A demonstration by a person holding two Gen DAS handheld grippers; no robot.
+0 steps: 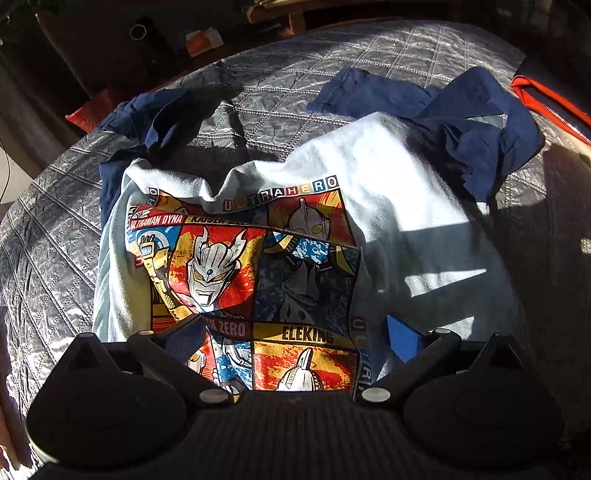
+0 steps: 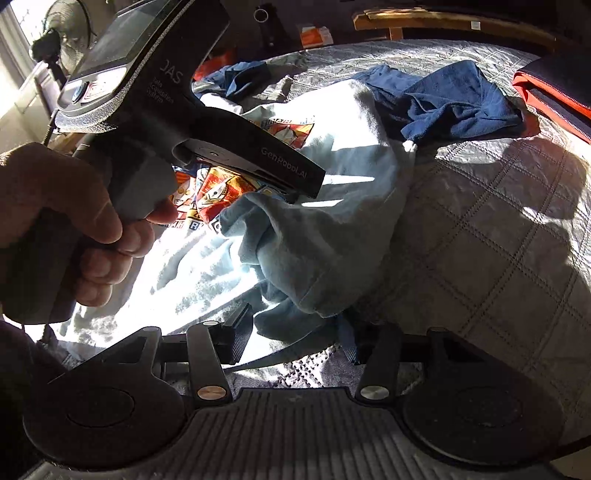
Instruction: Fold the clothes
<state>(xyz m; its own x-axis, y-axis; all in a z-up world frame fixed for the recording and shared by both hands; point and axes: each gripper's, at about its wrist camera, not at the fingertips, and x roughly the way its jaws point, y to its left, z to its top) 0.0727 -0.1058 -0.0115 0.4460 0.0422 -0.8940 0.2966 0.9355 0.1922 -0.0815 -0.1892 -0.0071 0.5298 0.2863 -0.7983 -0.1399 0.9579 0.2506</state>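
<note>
A light blue T-shirt (image 1: pixel 388 192) with a colourful Ultraman print (image 1: pixel 251 266) and dark blue sleeves lies crumpled on the quilted bed. My left gripper (image 1: pixel 295 332) is open wide, its blue-padded fingers (image 1: pixel 402 336) standing on either side of the print, just above the shirt. In the right wrist view the same shirt (image 2: pixel 332 229) lies bunched, and my right gripper (image 2: pixel 295 332) is open around a fold of its light blue fabric (image 2: pixel 291 317) at the near edge. The left gripper's body (image 2: pixel 192 122) and the hand holding it fill the upper left of that view.
A grey quilted bedspread (image 1: pixel 332 62) covers the bed. The shirt's dark blue sleeves (image 1: pixel 476 122) spread at the far right and far left. A dark bag with an orange zip (image 1: pixel 550 99) lies at the right edge. Furniture and a fan (image 2: pixel 62 33) stand beyond the bed.
</note>
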